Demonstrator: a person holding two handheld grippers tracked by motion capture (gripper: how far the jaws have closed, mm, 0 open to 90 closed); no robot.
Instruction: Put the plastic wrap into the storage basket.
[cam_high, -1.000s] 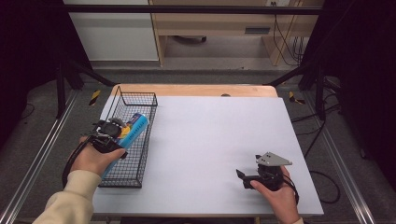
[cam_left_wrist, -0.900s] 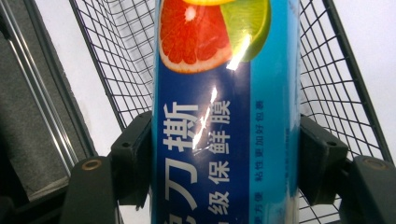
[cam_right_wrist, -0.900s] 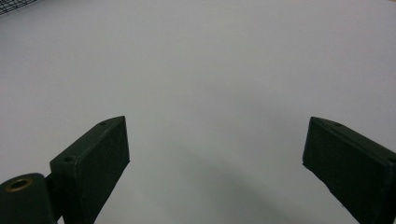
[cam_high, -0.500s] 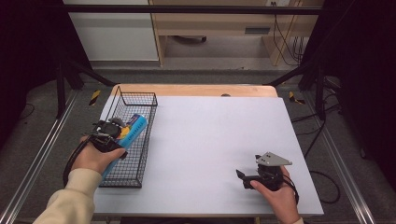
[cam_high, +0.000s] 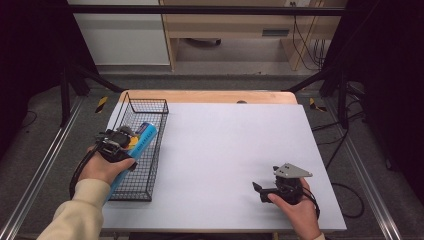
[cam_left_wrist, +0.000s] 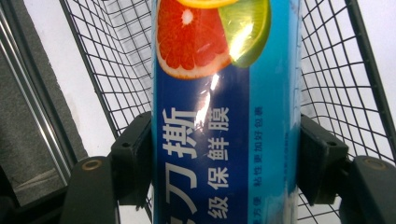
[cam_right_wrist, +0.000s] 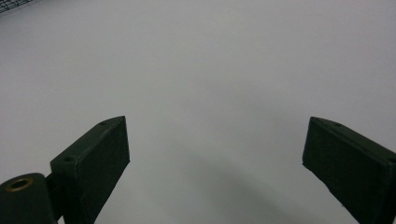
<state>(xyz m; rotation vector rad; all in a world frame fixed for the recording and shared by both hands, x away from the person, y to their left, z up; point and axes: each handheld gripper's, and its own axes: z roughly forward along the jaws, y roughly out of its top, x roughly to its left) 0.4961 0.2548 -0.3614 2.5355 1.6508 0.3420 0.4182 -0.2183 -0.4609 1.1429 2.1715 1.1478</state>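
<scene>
The left gripper (cam_high: 121, 140) clenches its fingers (cam_left_wrist: 133, 161) on a blue cling-film box (cam_left_wrist: 224, 116) inside the wire basket (cam_high: 160, 107) at the tabletop's (cam_high: 240, 145) left edge — unreleased, so either placing or removal seems unfinished. The right gripper (cam_high: 265, 192) rests near the front right corner, fingers (cam_right_wrist: 93, 168) spread, empty.

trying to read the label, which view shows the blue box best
The left gripper view: the blue box sits close up between the jaws, print and citrus picture legible. The high view shows it small in the wire basket; the right gripper view faces the table.
</scene>
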